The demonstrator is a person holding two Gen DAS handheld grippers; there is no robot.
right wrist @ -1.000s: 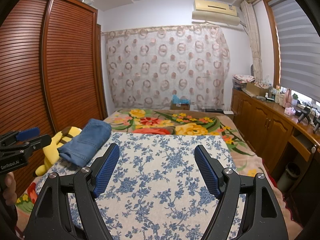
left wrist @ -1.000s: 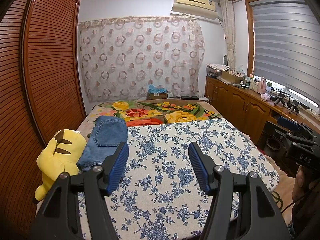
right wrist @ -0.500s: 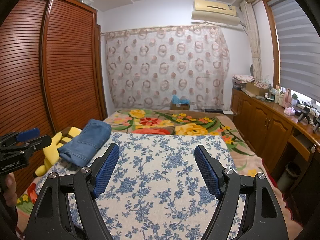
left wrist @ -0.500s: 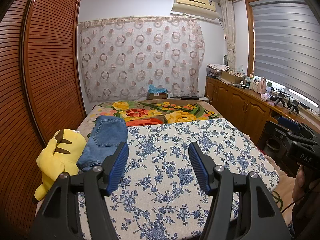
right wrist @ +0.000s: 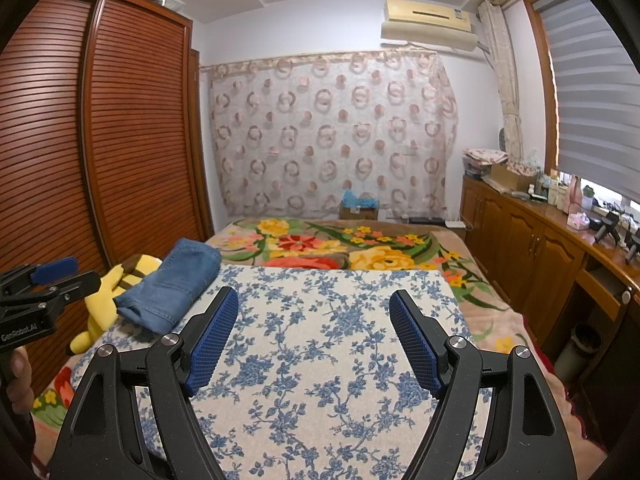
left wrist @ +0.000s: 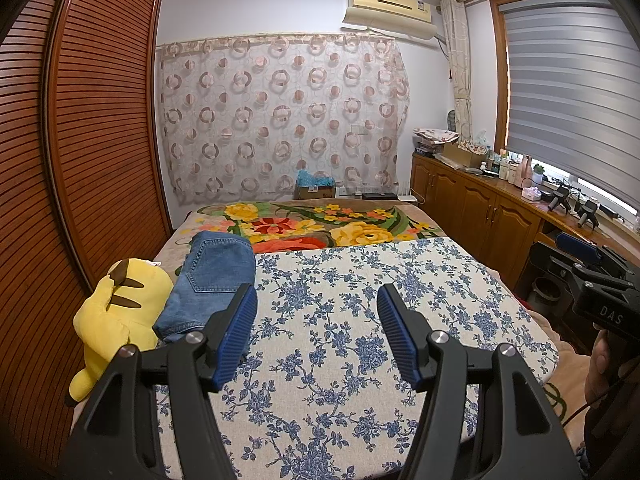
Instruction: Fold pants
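2 grippers, fingers wide, empty | folded jeans (left wrist: 212, 280) beside plush (left wrist: 116, 312) | only right view shows left gripper (right wrist: 44, 280)

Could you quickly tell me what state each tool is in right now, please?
Left tool: open, holding nothing.
Right tool: open, holding nothing.

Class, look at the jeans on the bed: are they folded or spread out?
Folded. The jeans lie as a compact layered bundle beside the yellow plush toy, with stacked edges at the near end and no legs spread out.
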